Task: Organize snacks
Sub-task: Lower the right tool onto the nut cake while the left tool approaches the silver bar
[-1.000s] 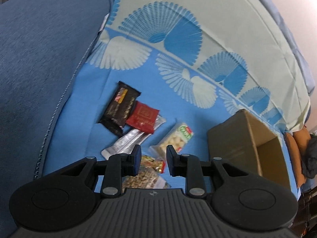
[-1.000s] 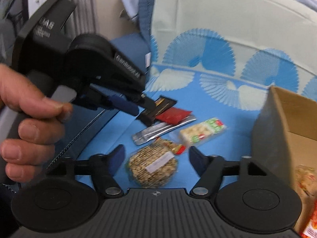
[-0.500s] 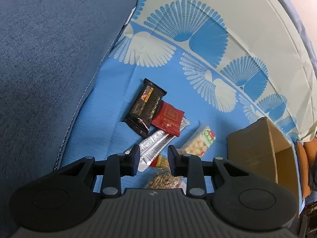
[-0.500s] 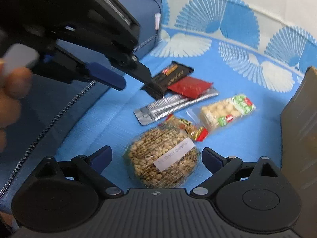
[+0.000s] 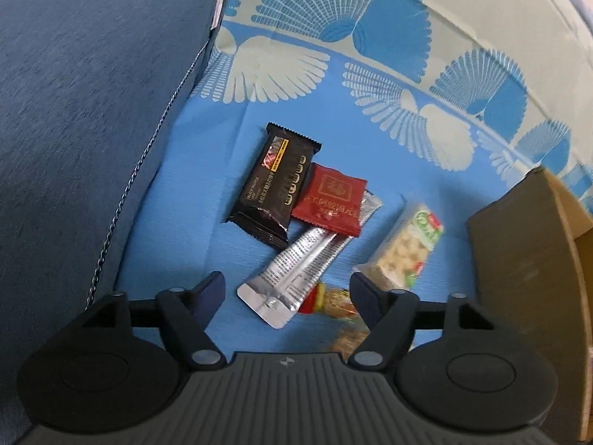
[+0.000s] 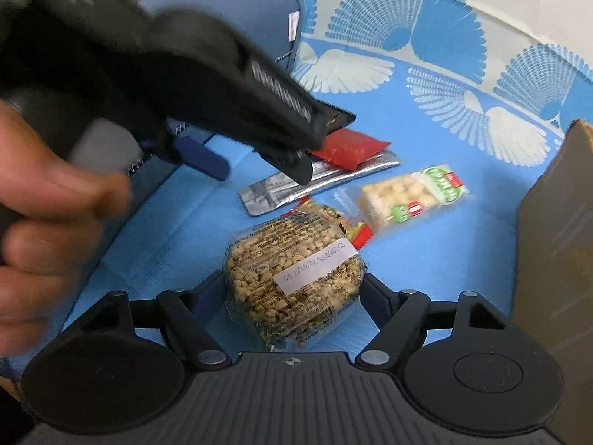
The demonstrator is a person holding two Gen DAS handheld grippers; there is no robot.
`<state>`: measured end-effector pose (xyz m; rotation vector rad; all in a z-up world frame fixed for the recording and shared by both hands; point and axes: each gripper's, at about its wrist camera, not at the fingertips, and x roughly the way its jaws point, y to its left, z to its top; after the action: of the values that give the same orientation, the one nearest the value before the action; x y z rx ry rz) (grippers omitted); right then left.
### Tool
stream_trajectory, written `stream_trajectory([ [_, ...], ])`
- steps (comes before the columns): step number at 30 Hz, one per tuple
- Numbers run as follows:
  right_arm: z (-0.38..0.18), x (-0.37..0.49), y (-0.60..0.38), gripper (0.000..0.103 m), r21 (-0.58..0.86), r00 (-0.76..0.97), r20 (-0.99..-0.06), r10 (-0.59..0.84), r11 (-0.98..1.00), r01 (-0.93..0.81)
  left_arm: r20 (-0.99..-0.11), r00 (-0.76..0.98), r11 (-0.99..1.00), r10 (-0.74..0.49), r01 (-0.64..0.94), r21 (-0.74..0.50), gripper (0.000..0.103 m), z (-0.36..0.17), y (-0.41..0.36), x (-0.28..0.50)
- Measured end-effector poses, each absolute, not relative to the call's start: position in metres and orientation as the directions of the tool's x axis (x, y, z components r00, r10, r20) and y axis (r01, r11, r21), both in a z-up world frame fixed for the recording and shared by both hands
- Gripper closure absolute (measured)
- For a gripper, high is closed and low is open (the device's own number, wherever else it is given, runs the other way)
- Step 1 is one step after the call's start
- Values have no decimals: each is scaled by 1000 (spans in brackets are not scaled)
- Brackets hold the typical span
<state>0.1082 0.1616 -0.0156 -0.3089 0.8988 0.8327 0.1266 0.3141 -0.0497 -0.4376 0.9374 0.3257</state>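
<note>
Left wrist view: left gripper point(image 5: 287, 291) hovers over the snack pile on the blue fan-print cloth point(image 5: 370, 118), jaws spread apart after just opening, nothing pinched – the silver sachet point(image 5: 296, 270) lies below the gap between them. Landmark is the silver sachet: black bar wrapper point(image 5: 276, 189) sits just beyond its far end, red packet point(image 5: 330, 200) overlaps it, white puffed-rice bar point(image 5: 404, 248) is to its right, cardboard box point(image 5: 526, 259) further right, blue cushion point(image 5: 85, 111) off to its left.

Right wrist view: right gripper point(image 6: 292, 293) brackets the round grain cake point(image 6: 292, 278), jaws just closing in; both fingers sit right at the wrapper's sides, but real pressing contact – cannot tell. Grain cake lies just nearer than the silver sachet point(image 6: 326, 181), small yellow-red candy point(image 6: 333, 218) between them. The left gripper point(image 6: 259, 163), held by a hand point(image 6: 44, 222), hangs blurred above the sachet's left end.
</note>
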Motion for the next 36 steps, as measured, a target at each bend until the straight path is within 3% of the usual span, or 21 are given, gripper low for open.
stream_trajectory([
  [10, -4, 102, 142, 24, 79, 309, -819, 482, 629, -773, -843, 524, 907, 119, -403, -122, 25, -64, 295, 148],
  [13, -5, 99, 137, 24, 59, 312, -829, 465, 626, -777, -847, 516, 920, 123, -379, -97, 39, -69, 292, 148],
  [15, -5, 98, 135, 24, 55, 311, -832, 459, 627, -777, -845, 524, 921, 105, -372, -116, 72, -67, 294, 146],
  [16, -6, 97, 133, 24, 53, 312, -834, 455, 629, -776, -847, 522, 920, 98, -371, -123, 75, -66, 295, 144],
  [18, -6, 95, 131, 24, 52, 313, -836, 450, 633, -772, -856, 512, 919, 78, -370, -138, 103, -64, 295, 139],
  [24, -1, 85, 120, 24, 76, 303, -847, 437, 663, -745, -867, 498, 896, 14, -391, -210, 103, -52, 295, 102],
  [36, 54, 42, 67, 24, 143, 337, -804, 489, 710, -689, -817, 575, 851, 29, -443, -282, 102, -30, 300, 70],
])
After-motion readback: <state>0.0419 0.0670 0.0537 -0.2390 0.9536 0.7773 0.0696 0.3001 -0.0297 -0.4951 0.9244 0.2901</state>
